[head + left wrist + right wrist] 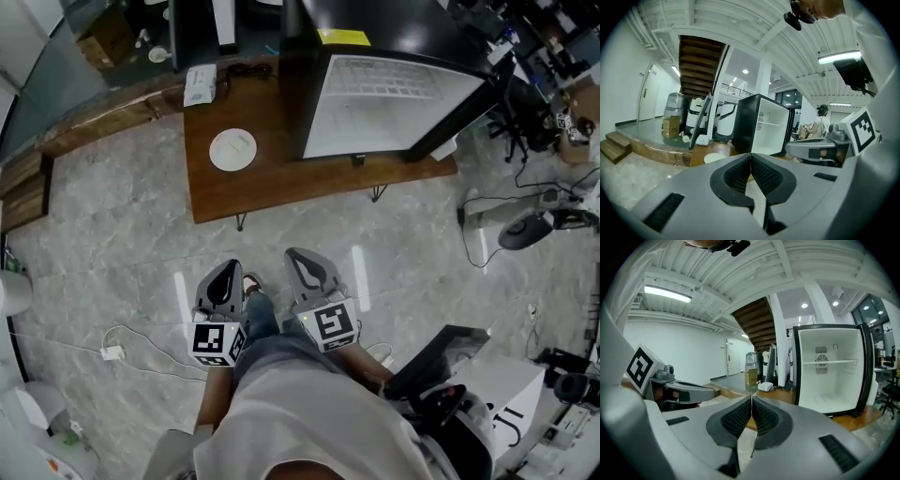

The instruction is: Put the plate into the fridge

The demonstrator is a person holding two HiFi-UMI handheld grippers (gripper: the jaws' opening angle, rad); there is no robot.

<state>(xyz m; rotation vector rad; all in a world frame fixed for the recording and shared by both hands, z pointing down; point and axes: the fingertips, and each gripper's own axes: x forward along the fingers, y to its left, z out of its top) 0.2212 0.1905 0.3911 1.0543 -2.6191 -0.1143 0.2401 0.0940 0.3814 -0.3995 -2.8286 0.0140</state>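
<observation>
The white plate point(232, 149) lies near the left end of the low wooden table point(281, 183), back from the front edge, with bare wood all round it. To its right, the black mini fridge point(394, 103) stands open. Bare stone floor point(122, 272) separates the table from the left gripper point(225, 269) and right gripper point(298, 257). Both have their jaws pressed together, holding nothing.

The plate point(232, 149) lies on the table point(277, 184), left of the fridge point(386, 101).
</observation>
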